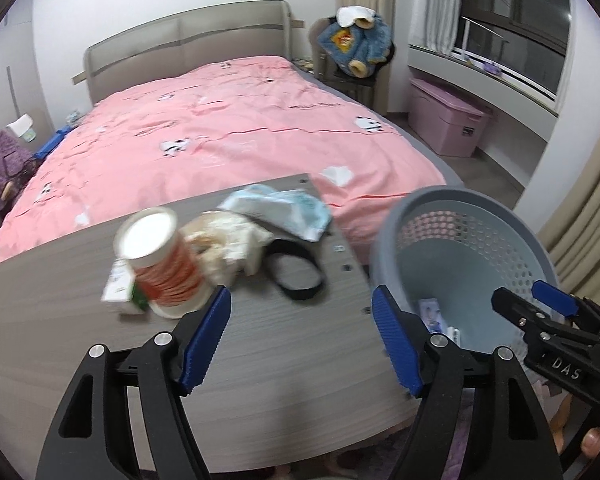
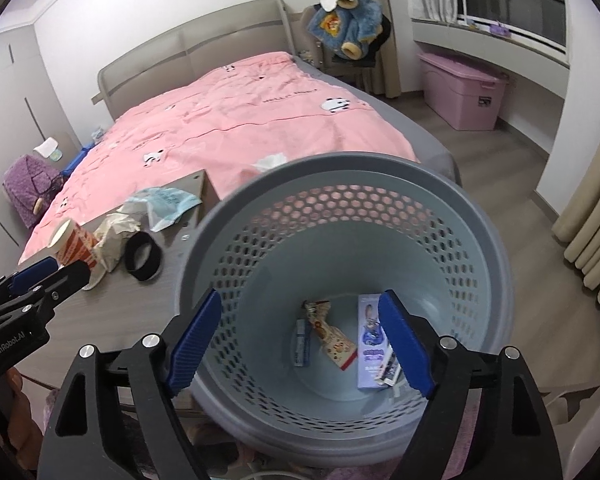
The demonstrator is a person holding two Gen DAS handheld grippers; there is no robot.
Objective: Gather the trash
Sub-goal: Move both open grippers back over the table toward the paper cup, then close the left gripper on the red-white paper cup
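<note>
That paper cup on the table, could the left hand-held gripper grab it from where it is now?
Probably yes. The left hand-held gripper is open and empty, and the cup lies just ahead of its left finger, slightly to the left. Nothing stands between them; a tissue wad crowds the cup's far side.

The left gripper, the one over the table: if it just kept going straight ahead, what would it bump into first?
Probably the black band lying flat on the table, which sits most nearly between the open left gripper fingers. The orange-striped paper cup lies just off to the left finger's side. Depth is hard to judge through the fisheye.
</note>
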